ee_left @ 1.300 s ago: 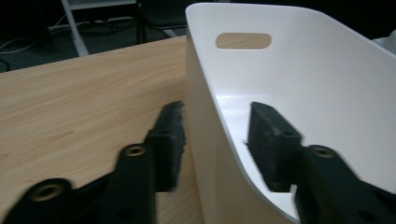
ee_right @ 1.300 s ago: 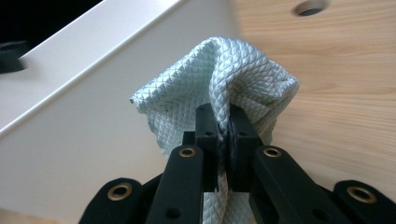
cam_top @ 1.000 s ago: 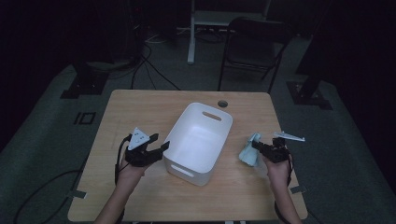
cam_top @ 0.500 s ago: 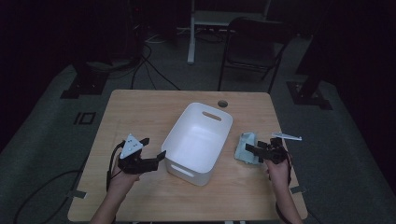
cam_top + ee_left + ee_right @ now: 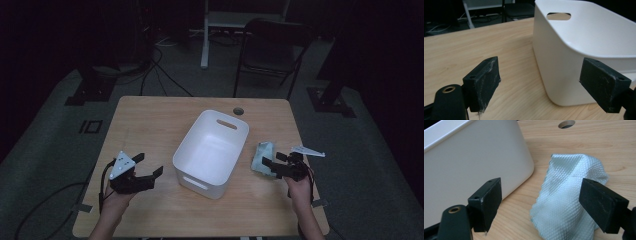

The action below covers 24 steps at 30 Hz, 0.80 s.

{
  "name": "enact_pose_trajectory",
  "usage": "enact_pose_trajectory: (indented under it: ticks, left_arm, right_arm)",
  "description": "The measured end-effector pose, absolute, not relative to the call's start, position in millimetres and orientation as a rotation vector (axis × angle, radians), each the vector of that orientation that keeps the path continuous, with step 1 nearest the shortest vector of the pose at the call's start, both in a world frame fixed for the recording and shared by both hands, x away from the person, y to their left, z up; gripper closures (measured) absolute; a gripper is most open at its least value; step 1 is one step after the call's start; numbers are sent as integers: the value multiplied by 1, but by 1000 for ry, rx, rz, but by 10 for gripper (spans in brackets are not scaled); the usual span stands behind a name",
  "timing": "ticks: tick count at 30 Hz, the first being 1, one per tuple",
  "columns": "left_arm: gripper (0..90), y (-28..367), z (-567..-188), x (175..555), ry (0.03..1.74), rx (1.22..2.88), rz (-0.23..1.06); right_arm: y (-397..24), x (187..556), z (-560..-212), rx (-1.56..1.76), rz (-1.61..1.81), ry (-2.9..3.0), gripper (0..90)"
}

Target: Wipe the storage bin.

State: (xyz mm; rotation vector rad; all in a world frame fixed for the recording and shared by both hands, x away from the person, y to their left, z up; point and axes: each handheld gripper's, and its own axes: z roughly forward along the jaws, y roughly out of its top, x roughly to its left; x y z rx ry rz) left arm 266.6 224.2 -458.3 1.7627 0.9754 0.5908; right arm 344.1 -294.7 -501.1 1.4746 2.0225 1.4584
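Pale-green cloth now lies freed — right gripper just opened wide; left gripper widened, withdrawn from bin.

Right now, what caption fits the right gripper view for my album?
Open right gripper hovering over a crumpled pale-blue cloth beside the white bin.

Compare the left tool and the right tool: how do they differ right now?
The left tool has only bare table between its jaws, with the white bin off to one side; the right tool faces the pale green cloth, which lies crumpled right in front of it. Both have just been opening, stand open and hold nothing.
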Motion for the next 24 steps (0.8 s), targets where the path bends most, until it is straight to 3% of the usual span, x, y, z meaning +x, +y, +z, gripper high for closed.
enact_pose_trajectory:
  ticks: [24]
  left_arm:
    - [166,244,-511,255,1137,1778,597]
  right_arm:
    - [-287,308,-529,1441,1461,2099,182]
